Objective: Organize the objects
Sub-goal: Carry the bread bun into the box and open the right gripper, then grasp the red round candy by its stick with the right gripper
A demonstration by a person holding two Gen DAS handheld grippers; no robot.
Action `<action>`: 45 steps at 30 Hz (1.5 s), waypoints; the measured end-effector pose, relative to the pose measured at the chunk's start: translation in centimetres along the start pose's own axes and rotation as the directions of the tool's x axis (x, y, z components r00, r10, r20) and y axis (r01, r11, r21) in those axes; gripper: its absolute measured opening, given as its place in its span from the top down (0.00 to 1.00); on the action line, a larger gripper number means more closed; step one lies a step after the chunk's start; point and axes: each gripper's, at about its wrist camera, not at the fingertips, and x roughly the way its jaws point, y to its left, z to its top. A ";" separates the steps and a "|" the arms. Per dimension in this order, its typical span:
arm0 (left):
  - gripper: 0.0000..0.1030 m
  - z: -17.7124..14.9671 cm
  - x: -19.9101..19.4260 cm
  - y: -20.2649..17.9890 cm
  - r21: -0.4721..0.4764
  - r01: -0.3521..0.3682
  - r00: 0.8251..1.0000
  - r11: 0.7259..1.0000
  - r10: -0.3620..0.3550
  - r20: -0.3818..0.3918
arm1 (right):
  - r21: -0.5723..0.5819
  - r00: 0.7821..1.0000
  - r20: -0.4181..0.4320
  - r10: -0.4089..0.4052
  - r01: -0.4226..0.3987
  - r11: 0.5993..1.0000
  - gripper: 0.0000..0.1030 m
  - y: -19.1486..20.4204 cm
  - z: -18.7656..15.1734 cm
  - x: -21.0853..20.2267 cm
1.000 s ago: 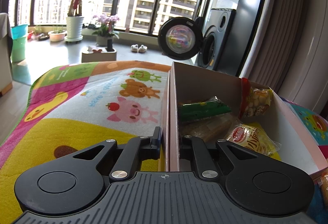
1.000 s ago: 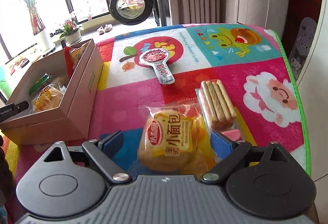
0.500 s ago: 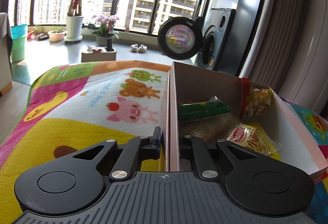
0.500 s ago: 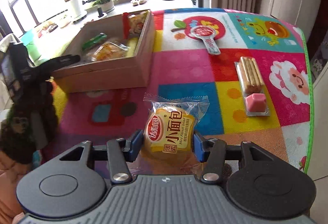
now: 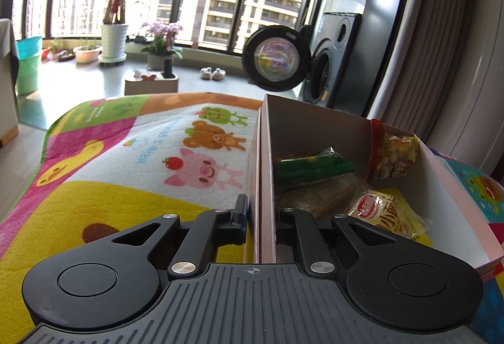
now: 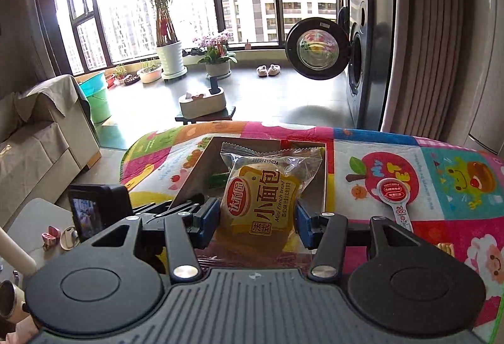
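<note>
The right gripper (image 6: 257, 222) holds a yellow packet of mini French bread (image 6: 261, 202), its blue-padded fingers (image 6: 209, 219) drawn in against both sides of the wrapper. The packet stands upright between them, its clear top seal above the pads, and hangs over the open cardboard box (image 6: 197, 178), in front of the box's near end. The left gripper (image 5: 260, 219) is narrowed onto the near part of the box's (image 5: 267, 174) left wall: one finger (image 5: 241, 215) lies outside against the cardboard, the other sits inside the box.

Inside the box, in the left wrist view, a green packet (image 5: 312, 169) lies toward the far left, a red and yellow snack bag (image 5: 392, 153) leans in the far right corner, another bread packet (image 5: 386, 213) lies near the right wall, and a brown wrapped item (image 5: 324, 194) sits under them in the middle.

The box rests on a bright cartoon mat (image 5: 126, 161) covering the bench. Left of the box the mat is open as far as the bench's left edge. To the right of the box, a white and red spoon-shaped packet (image 6: 395, 197) lies on the mat, well apart from the held bread, with open mat beyond it toward the right edge.
</note>
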 end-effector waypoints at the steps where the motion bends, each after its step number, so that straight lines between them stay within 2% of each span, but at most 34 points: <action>1: 0.88 0.0 0.0 0.0 0.000 0.001 1.000 1.000 -0.001 -0.001 | -0.003 1.000 -0.003 -0.013 0.013 1.000 0.51 0.0 0.2 0.9; 4: 0.88 -0.1 0.0 0.0 -0.004 0.004 1.000 1.000 -0.004 -0.003 | 0.019 0.999 -0.016 -0.047 0.047 0.999 0.51 -0.5 0.4 4.3; 8: 0.88 -0.1 0.0 0.0 -0.004 0.004 1.000 1.000 -0.004 -0.003 | 0.061 0.997 -0.073 -0.028 0.032 0.998 0.50 -1.2 -0.2 7.2; 9: 0.88 -0.1 0.0 0.0 -0.004 0.005 1.000 1.000 -0.005 -0.003 | 0.073 0.996 -0.084 -0.032 0.038 0.997 0.46 -1.4 -0.5 7.4; 12: 0.88 -0.1 0.1 0.0 -0.006 0.006 1.000 1.000 -0.006 -0.004 | 0.073 0.997 -0.065 -0.045 0.049 0.996 0.38 -2.2 -1.0 6.5; 15: 0.88 -0.1 0.1 0.0 -0.006 0.006 1.000 1.000 -0.006 -0.004 | 0.087 0.997 -0.035 -0.072 0.075 0.993 0.35 -3.8 -0.9 5.0; 20: 0.88 -0.1 0.1 0.0 -0.006 0.006 1.000 1.000 -0.006 -0.005 | 0.142 0.984 0.002 -0.178 0.176 0.974 0.24 -8.2 -0.9 3.1; 23: 0.88 -0.1 0.1 0.0 -0.007 0.006 1.000 1.000 -0.006 -0.005 | 0.176 0.966 -0.002 -0.259 0.255 0.951 0.16 -11.6 -1.2 3.7; 27: 0.88 -0.1 0.1 0.0 -0.005 0.005 1.000 1.000 -0.005 -0.003 | 0.206 0.948 -0.085 -0.306 0.317 0.926 0.16 -16.0 -1.7 7.8; 31: 0.88 -0.2 0.1 0.1 -0.005 0.004 1.000 1.000 -0.004 -0.002 | 0.242 0.946 -0.133 -0.295 0.320 0.916 0.16 -18.2 -2.3 12.2; 37: 0.88 -0.4 0.0 0.2 -0.012 0.005 1.000 1.000 -0.005 0.006 | 0.152 0.944 -0.137 -0.299 0.319 0.936 0.16 -17.6 -2.7 16.8; 43: 0.88 -0.4 -0.2 0.0 0.004 -0.010 1.000 1.000 0.010 0.017 | 0.154 0.952 -0.091 -0.293 0.305 0.940 0.17 -18.1 -3.3 17.4; 44: 0.88 -0.4 -0.3 -0.2 0.016 -0.021 1.000 1.000 0.020 0.020 | 0.147 0.952 -0.081 -0.294 0.303 0.942 0.21 -17.9 -3.4 17.3; 45: 0.88 -0.4 -0.4 -0.5 0.030 -0.034 0.999 0.999 0.033 0.025 | 0.131 0.957 -0.067 -0.283 0.289 0.948 0.29 -17.7 -3.5 17.1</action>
